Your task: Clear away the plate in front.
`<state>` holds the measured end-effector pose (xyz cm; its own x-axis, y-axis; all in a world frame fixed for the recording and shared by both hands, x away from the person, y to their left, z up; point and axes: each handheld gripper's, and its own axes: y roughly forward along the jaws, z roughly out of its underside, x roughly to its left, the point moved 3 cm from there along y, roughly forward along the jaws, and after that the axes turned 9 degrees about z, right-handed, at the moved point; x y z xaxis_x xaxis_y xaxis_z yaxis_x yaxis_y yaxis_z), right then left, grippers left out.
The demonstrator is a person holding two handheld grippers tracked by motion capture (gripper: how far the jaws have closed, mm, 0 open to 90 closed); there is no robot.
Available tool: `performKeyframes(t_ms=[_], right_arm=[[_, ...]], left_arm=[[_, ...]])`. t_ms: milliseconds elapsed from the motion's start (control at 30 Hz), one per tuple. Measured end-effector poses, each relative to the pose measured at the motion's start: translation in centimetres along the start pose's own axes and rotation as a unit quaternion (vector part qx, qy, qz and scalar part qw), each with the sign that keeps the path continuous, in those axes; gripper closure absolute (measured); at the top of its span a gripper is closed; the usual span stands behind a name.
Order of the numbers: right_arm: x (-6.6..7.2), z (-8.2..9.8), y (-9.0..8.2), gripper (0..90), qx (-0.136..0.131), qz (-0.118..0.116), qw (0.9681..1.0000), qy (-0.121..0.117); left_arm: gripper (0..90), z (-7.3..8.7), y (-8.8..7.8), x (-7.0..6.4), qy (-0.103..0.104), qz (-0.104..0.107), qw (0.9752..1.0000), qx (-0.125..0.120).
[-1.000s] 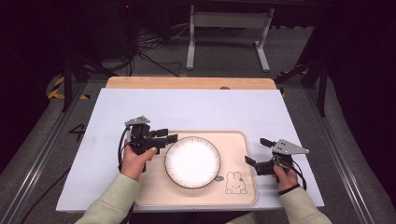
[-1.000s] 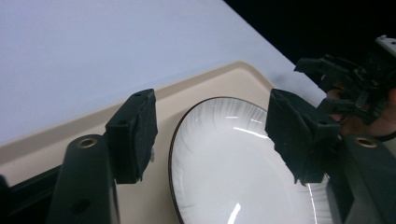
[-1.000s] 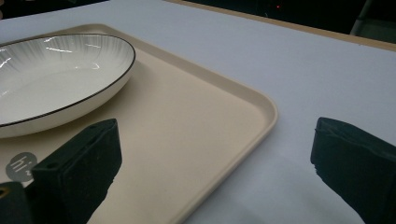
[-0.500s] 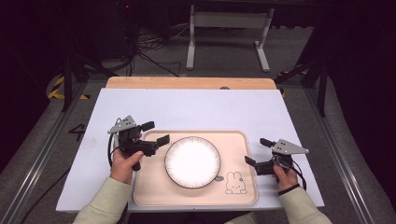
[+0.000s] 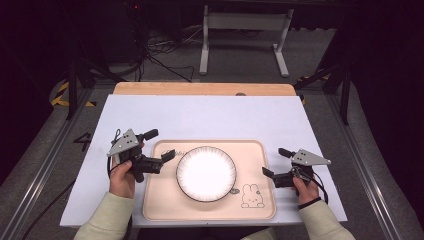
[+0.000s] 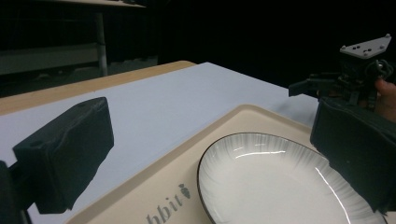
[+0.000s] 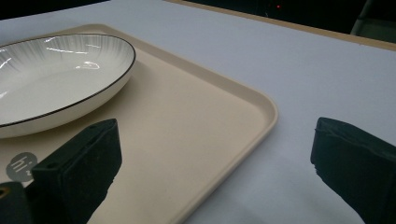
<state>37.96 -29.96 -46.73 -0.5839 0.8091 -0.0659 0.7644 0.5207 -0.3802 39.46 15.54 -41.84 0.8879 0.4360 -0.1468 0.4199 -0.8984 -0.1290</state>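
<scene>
A white plate with a dark rim lies in the middle of a beige tray with a rabbit drawing. My left gripper hovers over the tray's left edge, pointing at the plate, a short way from its rim. Its jaws have just been opening and hold nothing. In the left gripper view the plate and tray lie ahead between the spread jaws of my left gripper. My right gripper stands open at the tray's right edge, empty. The right gripper view has the plate far left on the tray.
The tray sits on a pale blue mat over a wooden table. A metal stand and cables lie on the dark floor beyond. Bare mat stretches behind the tray and on both sides of it.
My left gripper has drawn back to the left, away from the plate's rim, and its jaws stand wider apart. The right gripper and the plate have stayed put.
</scene>
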Motion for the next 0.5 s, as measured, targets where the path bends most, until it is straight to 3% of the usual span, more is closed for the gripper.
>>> performKeyframes(t_ms=[300, 500], right_arm=[[0.0, 0.0, 0.0, 2.5, 0.000, 0.000, 1.0000, 0.001], [0.0, 0.0, -0.1, 2.5, -0.001, 0.000, 1.0000, 0.000]], left_arm=[[0.1, 0.8, -1.7, 0.1, 0.030, -0.005, 0.9995, -0.007], [0.1, 1.3, -2.8, 0.4, 0.027, -0.006, 0.9996, -0.003]])
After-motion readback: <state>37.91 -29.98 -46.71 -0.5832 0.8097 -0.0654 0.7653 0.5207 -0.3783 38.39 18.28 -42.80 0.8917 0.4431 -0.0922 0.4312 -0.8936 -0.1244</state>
